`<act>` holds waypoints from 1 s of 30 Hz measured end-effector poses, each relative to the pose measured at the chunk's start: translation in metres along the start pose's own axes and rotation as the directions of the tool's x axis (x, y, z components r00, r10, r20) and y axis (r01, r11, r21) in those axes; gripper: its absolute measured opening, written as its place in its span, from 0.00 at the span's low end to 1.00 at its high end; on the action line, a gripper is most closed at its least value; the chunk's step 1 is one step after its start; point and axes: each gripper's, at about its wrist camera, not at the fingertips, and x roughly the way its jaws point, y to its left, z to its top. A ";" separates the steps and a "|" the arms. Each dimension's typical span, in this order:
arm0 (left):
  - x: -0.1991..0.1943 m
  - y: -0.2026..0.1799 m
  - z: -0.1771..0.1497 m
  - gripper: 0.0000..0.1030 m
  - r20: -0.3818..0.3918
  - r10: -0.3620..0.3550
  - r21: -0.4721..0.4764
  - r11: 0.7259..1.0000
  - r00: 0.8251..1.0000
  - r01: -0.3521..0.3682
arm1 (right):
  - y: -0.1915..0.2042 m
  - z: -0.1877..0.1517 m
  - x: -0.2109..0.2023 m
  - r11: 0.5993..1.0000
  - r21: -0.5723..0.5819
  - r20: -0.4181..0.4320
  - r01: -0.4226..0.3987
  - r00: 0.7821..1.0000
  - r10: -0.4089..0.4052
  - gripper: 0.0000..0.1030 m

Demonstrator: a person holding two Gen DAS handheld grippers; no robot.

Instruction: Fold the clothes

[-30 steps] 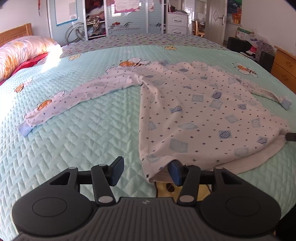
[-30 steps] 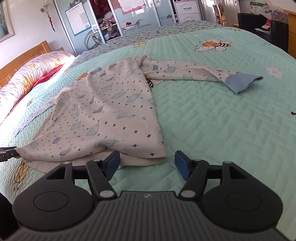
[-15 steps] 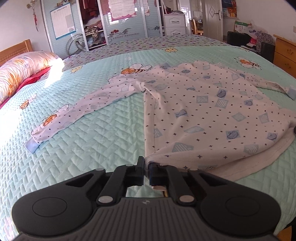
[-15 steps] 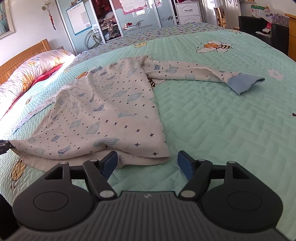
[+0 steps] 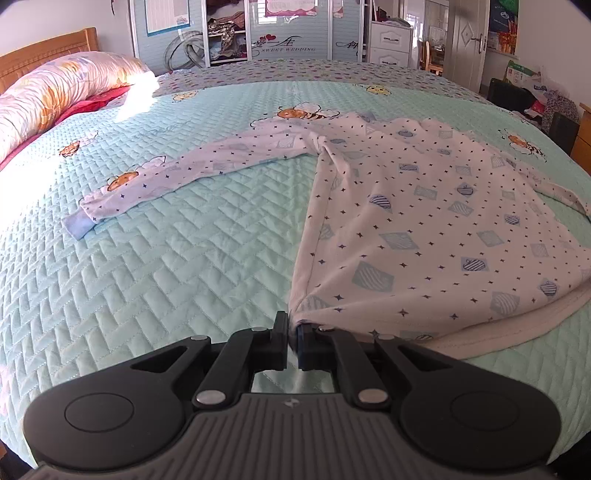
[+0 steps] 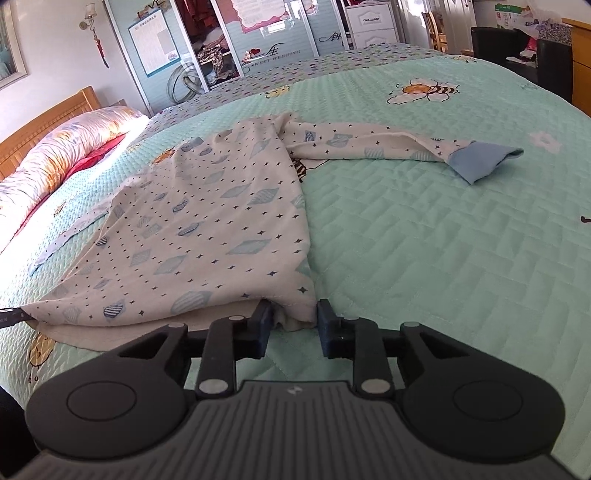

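Note:
A white long-sleeved shirt [image 5: 424,229] with small blue prints lies spread on the mint quilted bedspread [image 5: 184,277], hem toward me. My left gripper [image 5: 292,332] is shut on the hem's left corner, which is pulled taut. The left sleeve [image 5: 184,173] stretches out to a blue cuff [image 5: 77,225]. In the right wrist view, the same shirt [image 6: 207,229] fills the left half. My right gripper [image 6: 294,321] has its jaws drawn in on the hem's right corner, with bunched cloth filling the gap. The right sleeve [image 6: 369,144] ends in a blue cuff [image 6: 480,162].
A floral pillow [image 5: 55,92] and a wooden headboard [image 5: 48,48] stand at the far left. A wardrobe [image 5: 258,33] with glass doors lines the back wall. A wooden dresser [image 5: 583,136] and dark chairs [image 6: 546,55] sit beyond the bed's right edge.
The left gripper closed on the left hem corner and lifted it a little. The right gripper moved up to the right hem corner and narrowed from wide open onto the cloth.

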 end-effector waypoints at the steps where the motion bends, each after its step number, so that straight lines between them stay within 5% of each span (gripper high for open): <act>1: 0.002 0.000 -0.001 0.04 -0.003 0.000 -0.001 1.000 1.000 0.000 | 0.002 0.000 0.000 1.000 -0.009 -0.001 -0.002 1.000 0.002 0.33; 5: 0.005 0.002 -0.003 0.04 -0.010 -0.005 -0.009 1.000 1.000 0.005 | 0.011 0.001 0.004 0.998 -0.062 0.000 0.025 1.000 -0.025 0.32; 7: 0.000 0.003 -0.001 0.04 -0.002 -0.018 -0.019 1.000 1.000 0.018 | 0.012 0.003 0.004 0.998 -0.059 0.003 0.027 1.000 -0.027 0.15; 8: -0.002 0.004 0.000 0.04 0.003 -0.025 -0.024 0.999 1.000 0.025 | 0.011 0.005 0.003 0.999 -0.047 0.003 0.021 1.000 -0.020 0.14; 15: -0.018 0.003 0.007 0.04 0.036 -0.083 -0.041 0.996 0.996 0.084 | 0.014 0.022 -0.042 0.997 -0.038 0.060 0.065 0.996 -0.062 0.13; 23: 0.003 0.005 -0.010 0.04 -0.027 -0.055 -0.030 0.998 0.998 0.054 | 0.007 0.002 -0.010 0.996 -0.024 -0.079 0.082 0.993 -0.084 0.14; 30: 0.000 0.004 -0.008 0.09 -0.044 -0.050 -0.009 0.999 0.998 0.050 | -0.002 -0.002 -0.020 0.999 0.008 -0.073 0.036 0.997 -0.035 0.23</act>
